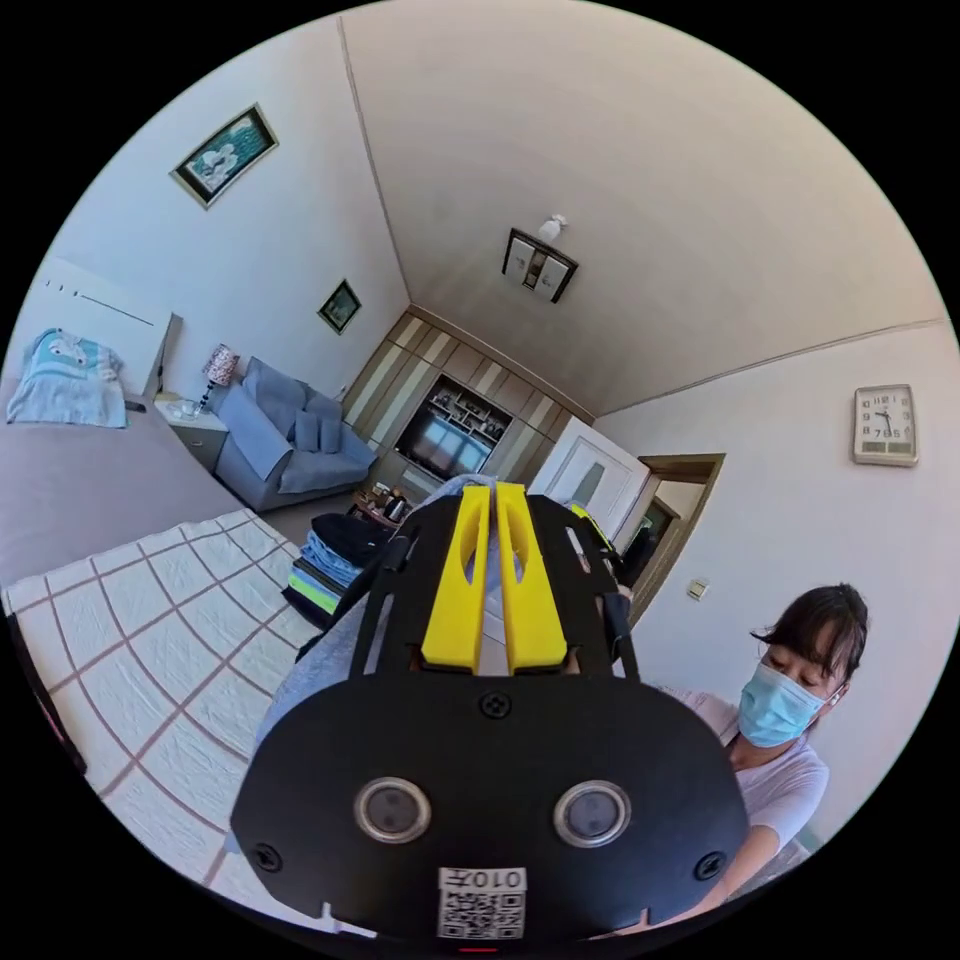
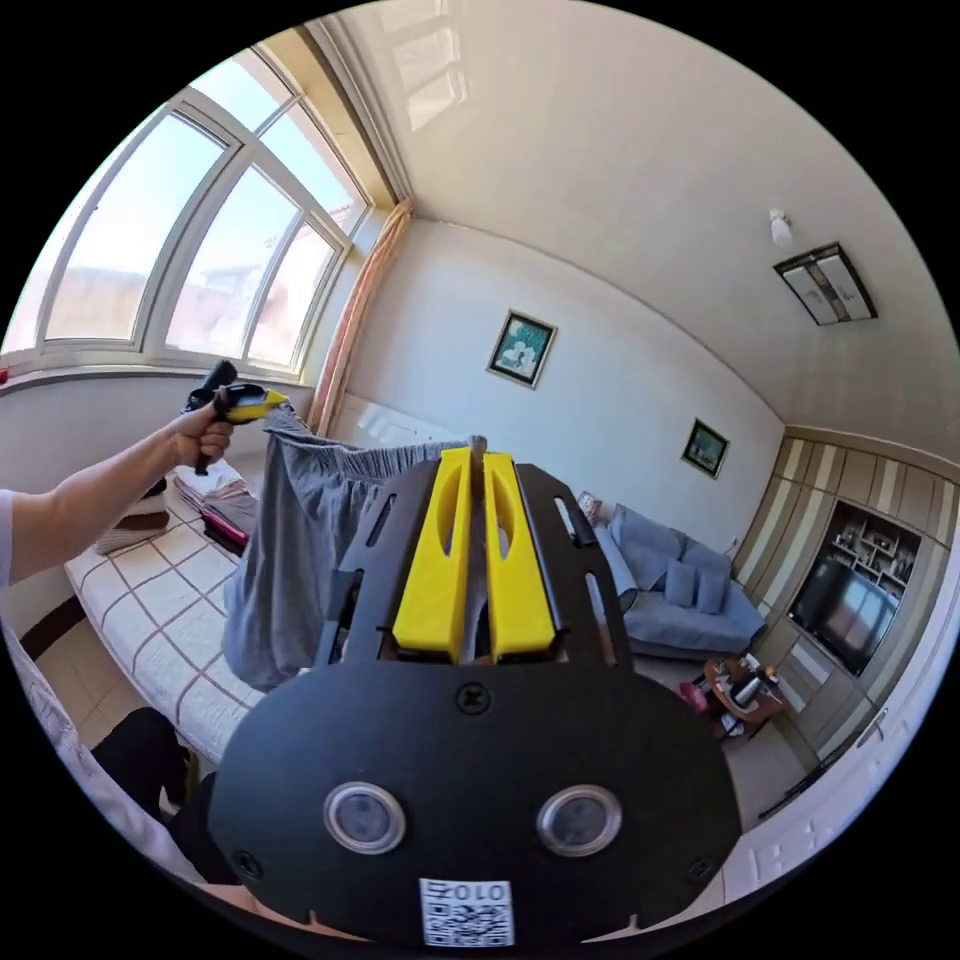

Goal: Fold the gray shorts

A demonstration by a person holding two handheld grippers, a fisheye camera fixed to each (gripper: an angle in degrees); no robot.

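Observation:
The gray shorts [image 2: 290,560] hang in the air by their elastic waistband, stretched between both grippers above the bed. In the right gripper view, my right gripper [image 2: 477,455] is shut on one end of the waistband, with fabric showing between its yellow jaws. My left gripper [image 2: 262,404], held in a hand, pinches the other end. In the left gripper view, my left gripper [image 1: 493,490] is shut, with gray shorts cloth [image 1: 310,660] draping down beside and behind it.
A bed with a checked quilt [image 1: 170,640] lies below. Stacks of folded clothes [image 1: 330,570] [image 2: 215,495] sit on the bed. A person in a mask [image 1: 790,700] stands close by. A blue sofa [image 2: 680,600], a small table [image 2: 735,690] and a TV unit stand farther off.

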